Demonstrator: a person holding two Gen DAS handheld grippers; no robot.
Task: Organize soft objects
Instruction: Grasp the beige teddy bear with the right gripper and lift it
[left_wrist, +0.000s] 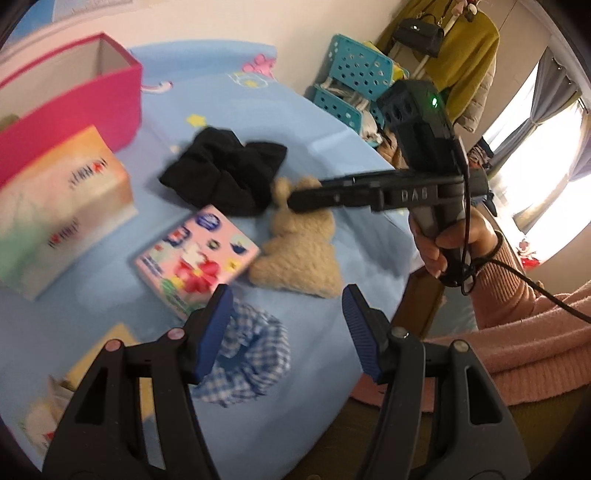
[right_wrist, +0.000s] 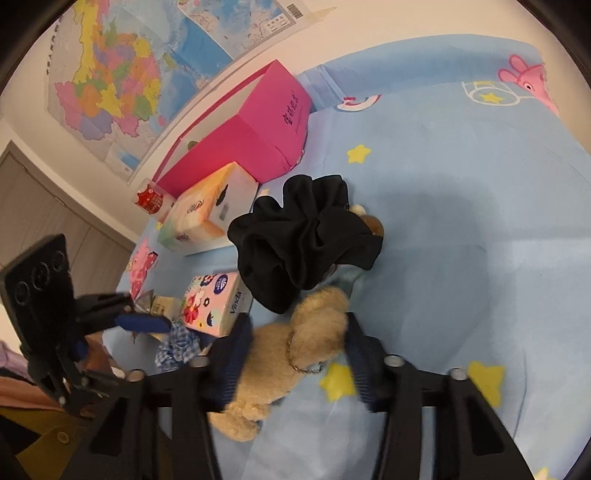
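Plush toy (right_wrist: 295, 350) lies on blue bed sheet (right_wrist: 480, 240), between pads of right tongs (right_wrist: 299, 354); pads hug its sides, so grip looks set for lift, likely toward open pink box (right_wrist: 258, 136). Left tongs (left_wrist: 286, 328) part-open, empty, above checked scrunchie (left_wrist: 251, 354), seemingly next pick. Black scrunchie (right_wrist: 303, 240) touches plush, tissue packs (right_wrist: 214, 299) beside.
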